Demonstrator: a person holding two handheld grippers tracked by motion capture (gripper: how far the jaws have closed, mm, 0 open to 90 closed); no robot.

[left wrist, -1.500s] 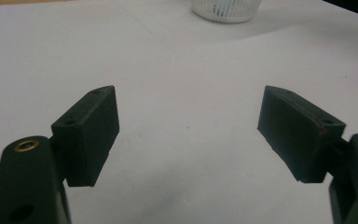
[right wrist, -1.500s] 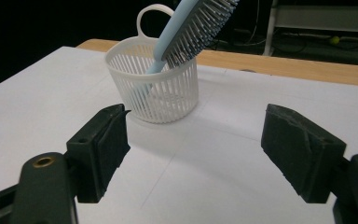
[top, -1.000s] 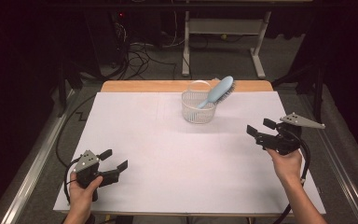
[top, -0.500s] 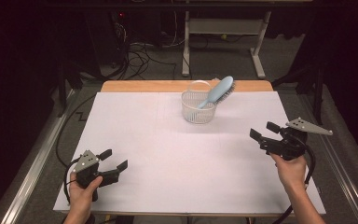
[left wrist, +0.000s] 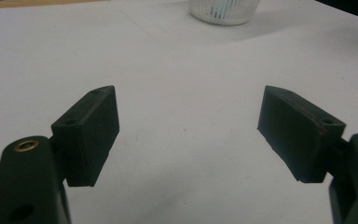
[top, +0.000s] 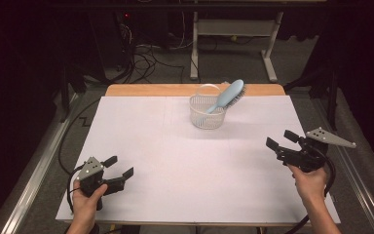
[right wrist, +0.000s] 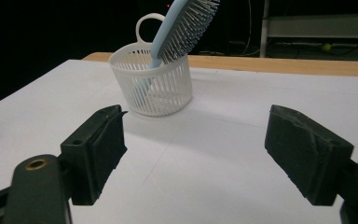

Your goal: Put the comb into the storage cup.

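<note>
A white slatted basket (top: 207, 117) stands upright at the far middle of the white table cover. A light blue hairbrush (top: 229, 95) leans in it, bristle head up and out to the right. My left gripper (top: 120, 166) rests open near the front left corner, far from the basket, and its jaws (left wrist: 186, 116) are wide apart over bare cover. My right gripper (top: 280, 140) is held open at the right side and points toward the basket (right wrist: 154, 88) and the brush (right wrist: 182, 25). Nothing lies between its jaws (right wrist: 196, 135).
The white cover (top: 175, 161) lies on a wooden table whose far edge (top: 146, 90) shows as a tan strip. Metal rails (top: 39, 170) run along both sides. Cables and a desk frame (top: 233, 44) stand on the dark floor behind.
My right gripper has drifted slightly to the right and toward the near edge. The left gripper, basket and brush have not moved.
</note>
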